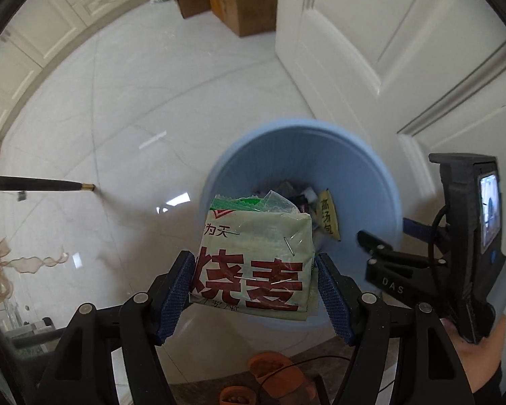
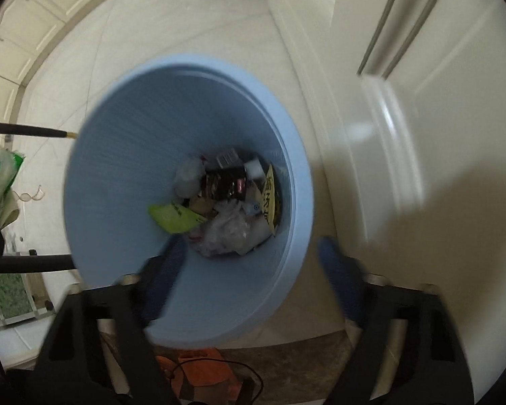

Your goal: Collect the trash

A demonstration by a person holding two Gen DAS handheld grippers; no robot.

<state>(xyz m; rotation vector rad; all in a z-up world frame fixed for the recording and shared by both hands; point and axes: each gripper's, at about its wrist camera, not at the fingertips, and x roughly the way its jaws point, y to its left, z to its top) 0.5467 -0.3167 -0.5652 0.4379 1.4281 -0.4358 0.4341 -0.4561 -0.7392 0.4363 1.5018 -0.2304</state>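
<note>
Left wrist view: left gripper (image 1: 253, 290) clamped on a pale green wrapper (image 1: 253, 263) with red characters above the blue bin (image 1: 364, 175), while the right gripper (image 2: 249, 283), blurred, stands apart and empty over that trash-filled bin.

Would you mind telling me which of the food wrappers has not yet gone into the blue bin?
The pale green packet with large red characters, clamped in the left gripper above the blue bin. The yellow sachet and lime-green wrapper already lie inside.
</note>
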